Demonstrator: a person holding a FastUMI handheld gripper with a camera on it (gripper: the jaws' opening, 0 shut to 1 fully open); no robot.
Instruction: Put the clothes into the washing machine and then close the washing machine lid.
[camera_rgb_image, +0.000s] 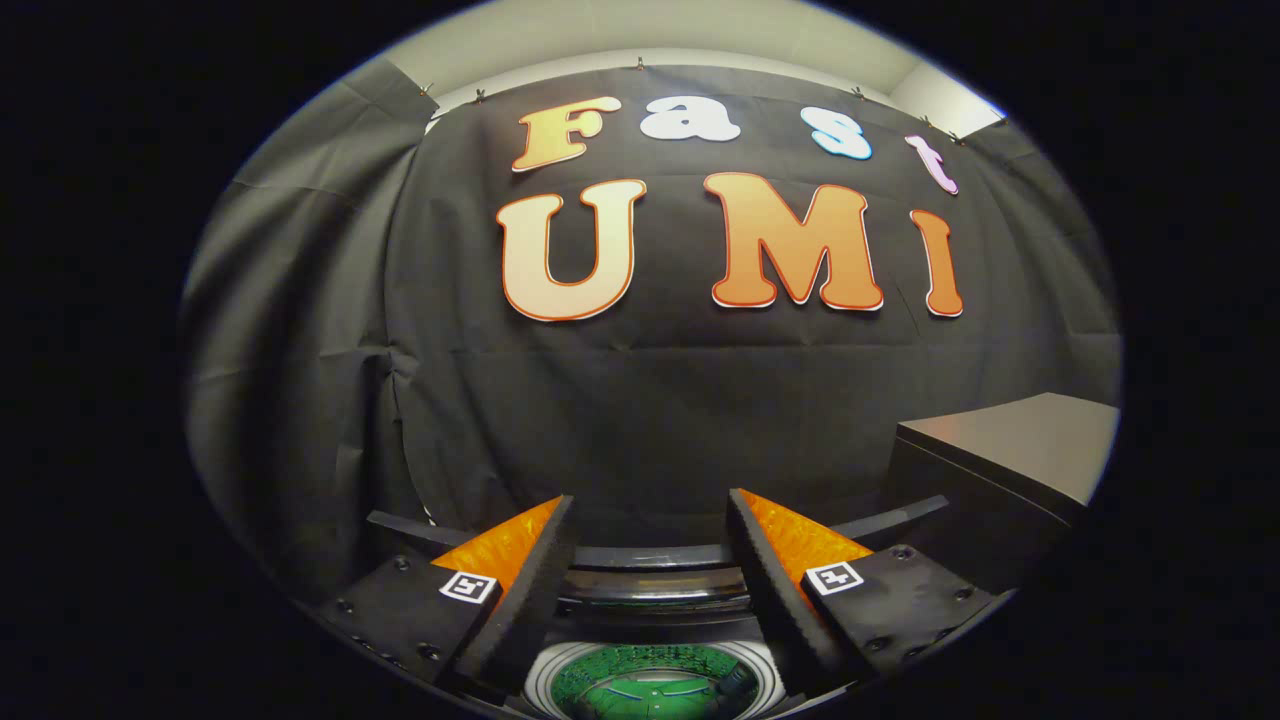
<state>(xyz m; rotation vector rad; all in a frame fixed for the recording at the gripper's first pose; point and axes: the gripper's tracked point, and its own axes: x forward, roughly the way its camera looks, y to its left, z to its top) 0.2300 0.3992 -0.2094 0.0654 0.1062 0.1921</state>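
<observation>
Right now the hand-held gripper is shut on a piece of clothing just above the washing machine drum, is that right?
Not quite. In the gripper view the hand-held gripper is open and holds nothing; its fingers stand apart with empty space between them. It is just above the washing machine drum.

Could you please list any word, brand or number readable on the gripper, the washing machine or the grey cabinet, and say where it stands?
Square markers on the fingers, which stand open with nothing between them: coded patterns, no letters or numbers.
Washing machine, below the fingers: no text to read.
Grey cabinet, beyond the fingers: plain, no text.
</observation>
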